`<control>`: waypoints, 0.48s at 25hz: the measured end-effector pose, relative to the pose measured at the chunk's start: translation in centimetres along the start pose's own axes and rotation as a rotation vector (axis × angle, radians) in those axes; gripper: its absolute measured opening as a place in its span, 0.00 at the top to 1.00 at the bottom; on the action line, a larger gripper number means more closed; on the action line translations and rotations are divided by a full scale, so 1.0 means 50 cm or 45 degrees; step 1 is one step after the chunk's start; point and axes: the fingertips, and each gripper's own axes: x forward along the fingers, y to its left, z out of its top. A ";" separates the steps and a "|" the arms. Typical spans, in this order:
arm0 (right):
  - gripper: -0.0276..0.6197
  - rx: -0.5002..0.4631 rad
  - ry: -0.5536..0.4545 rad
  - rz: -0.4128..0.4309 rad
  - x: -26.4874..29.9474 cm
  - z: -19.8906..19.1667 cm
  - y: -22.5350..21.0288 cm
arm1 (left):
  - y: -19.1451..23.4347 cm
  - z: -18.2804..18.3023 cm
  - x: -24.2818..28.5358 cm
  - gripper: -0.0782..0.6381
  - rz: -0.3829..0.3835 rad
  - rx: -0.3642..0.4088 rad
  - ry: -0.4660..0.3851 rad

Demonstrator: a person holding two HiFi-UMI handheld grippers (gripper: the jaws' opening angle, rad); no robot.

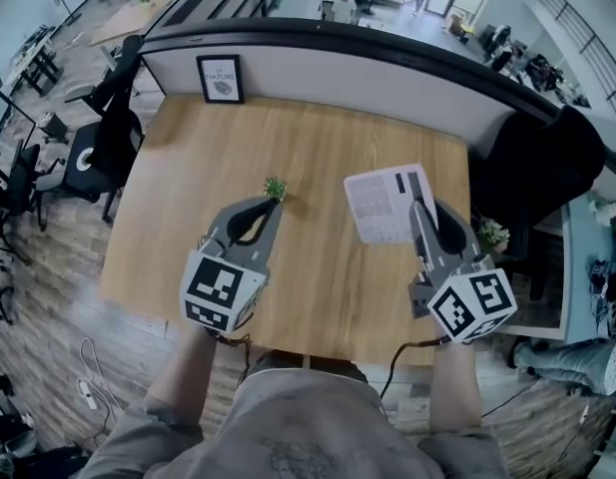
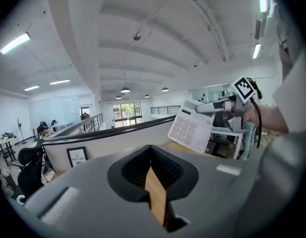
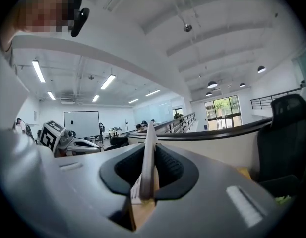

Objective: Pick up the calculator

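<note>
Above the light wooden tabletop [image 1: 308, 133], a flat white calculator [image 1: 382, 206] held by one edge.
The right gripper [image 1: 419, 206] fingers clamp only its thin rim, so a jolt could pivot it loose; the left gripper [image 1: 274, 202] fingers are together, empty.

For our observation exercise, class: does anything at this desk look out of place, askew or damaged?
Only the calculator: it is off the wooden table, clamped by one edge between the fingers of the right gripper and held tilted in the air. Nothing looks spilled or broken.
</note>
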 end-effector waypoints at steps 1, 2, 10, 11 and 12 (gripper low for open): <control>0.86 -0.005 -0.016 -0.002 -0.012 0.011 0.007 | -0.002 0.012 -0.007 0.89 0.007 0.018 -0.013; 0.86 -0.004 -0.030 -0.003 -0.023 0.021 0.014 | -0.002 0.022 -0.015 0.89 0.012 0.034 -0.023; 0.86 0.058 -0.088 -0.003 -0.102 0.048 0.057 | -0.020 0.077 -0.087 0.89 0.039 0.058 -0.101; 0.86 0.059 -0.086 0.004 -0.109 0.047 0.064 | -0.024 0.080 -0.093 0.89 0.039 0.058 -0.108; 0.86 0.056 -0.081 0.010 -0.113 0.046 0.072 | -0.026 0.082 -0.097 0.89 0.039 0.057 -0.113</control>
